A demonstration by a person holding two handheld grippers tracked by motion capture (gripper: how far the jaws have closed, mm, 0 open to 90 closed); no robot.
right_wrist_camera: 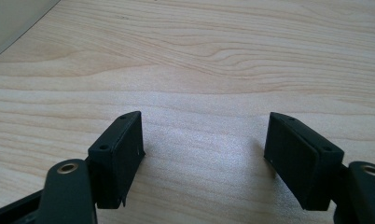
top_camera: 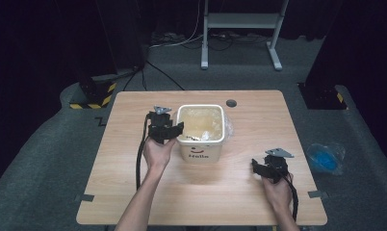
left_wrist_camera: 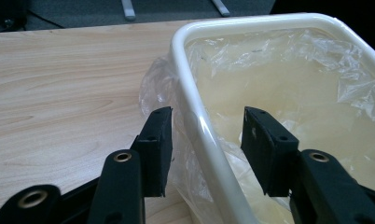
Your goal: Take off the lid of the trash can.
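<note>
Straddling the near-left rim of the white bin (left_wrist_camera: 209,135), the left tool (left_wrist_camera: 206,140) has 1 jaw outside against the clear plastic liner (left_wrist_camera: 279,70) that spills over the wall and 1 jaw inside; a gap shows on each side of the rim, so the pads do not press on it. The bin stands upright near the middle of the tabletop (top_camera: 134,192), its liner bunched inside and hanging over the edges. Well apart, at the near-right of the tabletop, the right tool (right_wrist_camera: 204,140) rests low over bare wood, jaws wide with nothing between them.
</note>
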